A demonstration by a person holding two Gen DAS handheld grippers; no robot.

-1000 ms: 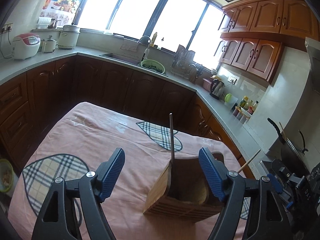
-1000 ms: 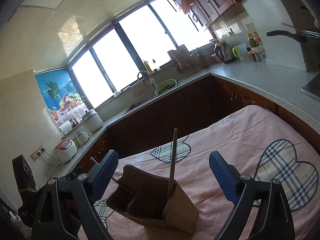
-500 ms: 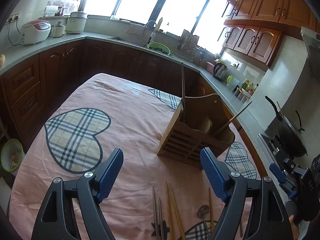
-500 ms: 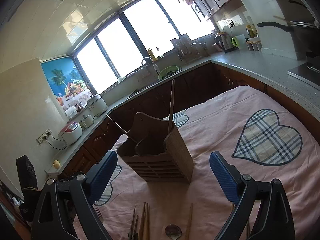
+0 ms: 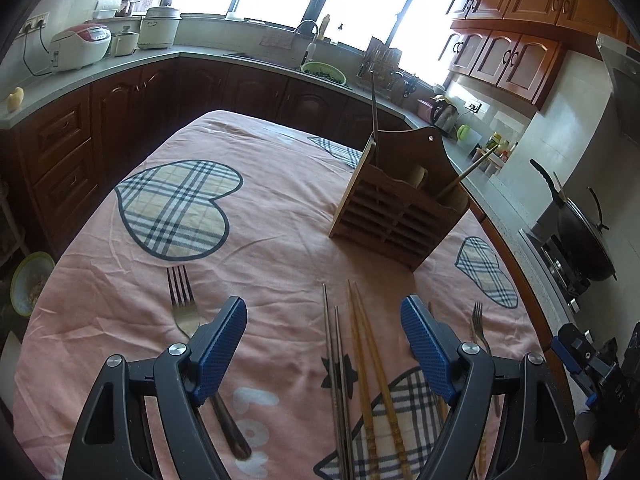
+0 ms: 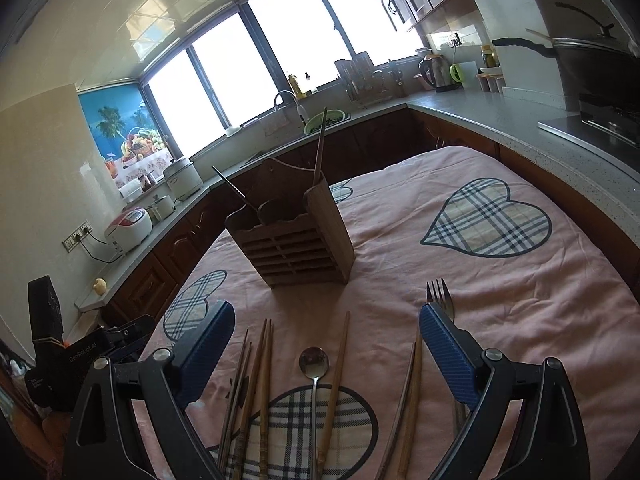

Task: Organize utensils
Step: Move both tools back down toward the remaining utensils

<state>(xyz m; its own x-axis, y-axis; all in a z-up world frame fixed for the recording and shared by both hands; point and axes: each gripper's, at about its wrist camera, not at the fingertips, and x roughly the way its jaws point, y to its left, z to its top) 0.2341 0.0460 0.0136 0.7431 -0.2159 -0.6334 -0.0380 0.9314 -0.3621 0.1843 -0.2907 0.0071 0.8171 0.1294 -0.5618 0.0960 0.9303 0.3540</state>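
- We see chopsticks and a spoon lying flat on the pink cloth, long axes running from us toward the wooden holder.
- Two forks point their tines the same way.
- The holder stands upright beyond them, two sticks inside.
- Our left gripper and right gripper hang above, jaws wide, holding nothing.
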